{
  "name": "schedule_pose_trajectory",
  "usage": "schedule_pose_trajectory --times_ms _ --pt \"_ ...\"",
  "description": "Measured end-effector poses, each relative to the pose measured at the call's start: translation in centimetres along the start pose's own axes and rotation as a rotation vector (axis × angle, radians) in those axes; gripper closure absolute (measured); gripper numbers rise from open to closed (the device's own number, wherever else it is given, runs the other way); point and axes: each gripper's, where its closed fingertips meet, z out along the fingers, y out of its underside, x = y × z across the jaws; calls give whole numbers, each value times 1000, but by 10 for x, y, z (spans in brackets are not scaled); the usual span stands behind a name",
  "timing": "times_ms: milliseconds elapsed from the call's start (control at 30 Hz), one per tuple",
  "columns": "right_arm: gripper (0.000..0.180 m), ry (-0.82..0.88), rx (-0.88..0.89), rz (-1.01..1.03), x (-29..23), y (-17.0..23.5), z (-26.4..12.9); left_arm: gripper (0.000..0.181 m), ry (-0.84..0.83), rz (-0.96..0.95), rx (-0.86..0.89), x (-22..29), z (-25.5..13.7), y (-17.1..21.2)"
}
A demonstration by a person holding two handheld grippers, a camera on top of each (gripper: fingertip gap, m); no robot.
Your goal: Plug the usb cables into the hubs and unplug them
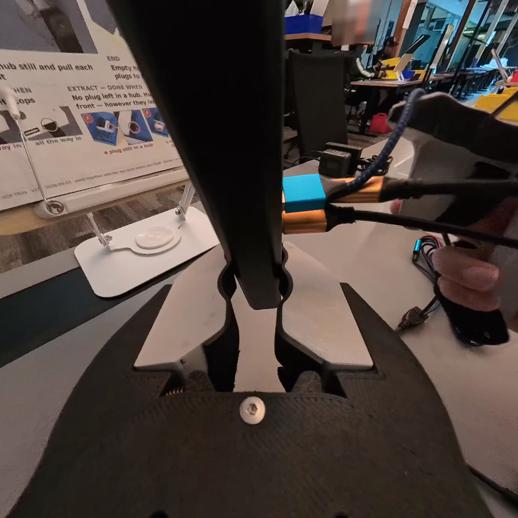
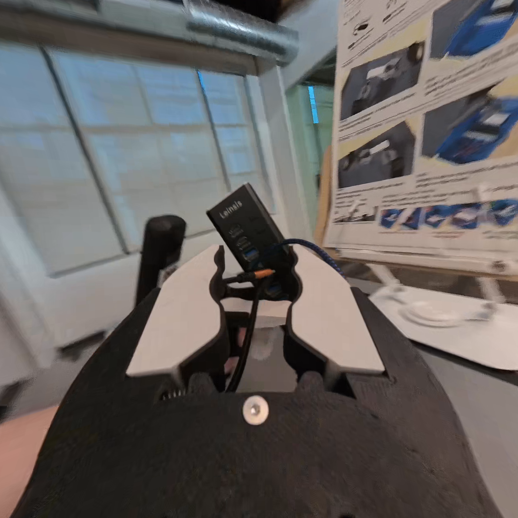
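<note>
Your left gripper (image 1: 255, 276) has its fingers clamped on the black USB hub (image 1: 213, 126), held upright off the worktop (image 1: 364, 266); hub top cut off by frame. Right gripper (image 2: 256, 277) fingers closed on a gold plug (image 1: 304, 222) at the hub's side, contact partly hidden. Blue plug (image 1: 304, 192) seated just above. Right view blurred

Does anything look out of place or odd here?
The black hub is tilted in the air, clamped by the left hand-held gripper, not lying on the table. A thin black cable runs down between the fingers of the right hand-held gripper, where it might snag.
</note>
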Motion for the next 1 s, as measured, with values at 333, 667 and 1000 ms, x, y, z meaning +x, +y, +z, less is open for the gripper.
schedule_pose_trajectory --times_ms 333,667,1000 --pt "144 -190 34 536 7 -7 -7 155 6 -52 23 -1 -2 -5" --pt "146 -386 -627 479 -9 39 -49 155 17 -95 -192 -35 8 61" --pt "145 -247 -469 179 25 -9 -69 155 38 77 -382 -32 13 108"
